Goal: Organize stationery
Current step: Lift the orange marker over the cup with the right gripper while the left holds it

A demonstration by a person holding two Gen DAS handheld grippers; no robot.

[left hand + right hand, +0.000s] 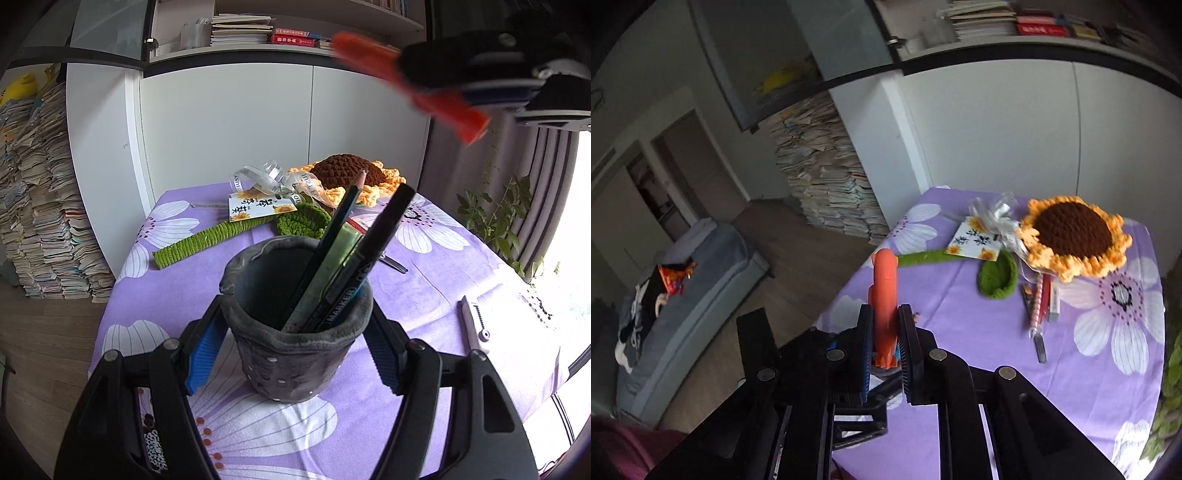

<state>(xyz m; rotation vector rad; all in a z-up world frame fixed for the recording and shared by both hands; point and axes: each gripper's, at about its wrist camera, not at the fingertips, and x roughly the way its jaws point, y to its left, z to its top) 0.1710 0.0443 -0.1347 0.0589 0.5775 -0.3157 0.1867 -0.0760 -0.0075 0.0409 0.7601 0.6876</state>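
A grey felt pen holder [295, 332] stands on the purple flowered tablecloth [461, 266]. My left gripper [295, 339] is shut on it from both sides. It holds a black marker [373, 251], a pencil [332, 236] and a green ruler-like item. My right gripper [885, 325] is shut on an orange utility knife [884, 295] and holds it high in the air; it shows blurred at the upper right of the left wrist view [410, 83]. Loose pens [1039, 306] lie on the cloth by the sunflower.
A crocheted sunflower [1071, 236] with green stem [207, 242], leaf [997, 278], ribbon and card [975, 242] lies at the far side. A white pen [472, 321] lies near the right table edge. Stacked books [40, 206] and a cabinet stand behind.
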